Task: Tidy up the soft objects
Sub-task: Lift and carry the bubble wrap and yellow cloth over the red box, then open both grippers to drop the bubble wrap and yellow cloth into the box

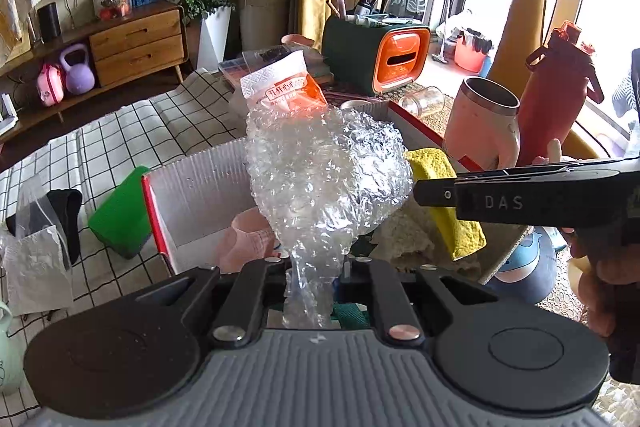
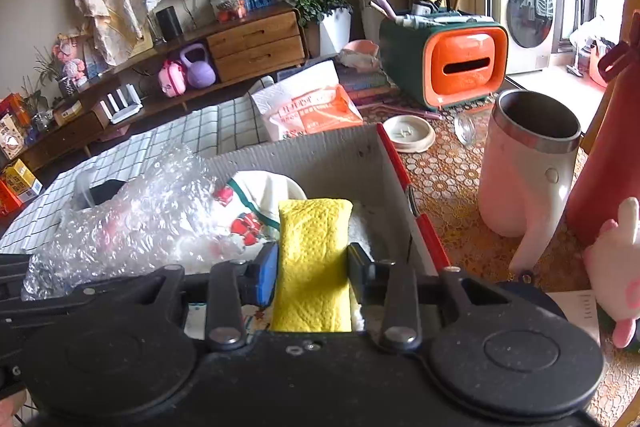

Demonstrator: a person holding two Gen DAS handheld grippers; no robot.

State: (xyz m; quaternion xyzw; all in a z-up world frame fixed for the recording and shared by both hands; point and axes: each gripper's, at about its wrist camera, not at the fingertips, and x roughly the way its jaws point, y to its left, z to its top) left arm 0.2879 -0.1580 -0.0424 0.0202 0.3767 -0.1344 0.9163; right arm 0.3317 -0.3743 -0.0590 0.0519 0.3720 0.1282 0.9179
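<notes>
My left gripper (image 1: 310, 277) is shut on a crumpled wad of clear bubble wrap (image 1: 324, 179) and holds it upright over the open cardboard box (image 1: 200, 183). My right gripper (image 2: 313, 269) is shut on a yellow sponge cloth (image 2: 314, 247) and holds it inside the same box (image 2: 328, 155). The bubble wrap also shows at the left of the right wrist view (image 2: 132, 215), and the yellow cloth at the right of the left wrist view (image 1: 440, 179). A white printed cloth (image 2: 256, 207) and a pink soft item (image 1: 248, 239) lie in the box.
A pink-white cup (image 2: 528, 163), a red bottle (image 1: 560, 95) and a pink plush (image 2: 616, 259) stand right of the box. An orange tissue pack (image 2: 312, 107) and orange-green organizer (image 2: 448, 59) are behind. A green pouch (image 1: 120, 215) and a black item in a bag (image 1: 52, 219) lie left.
</notes>
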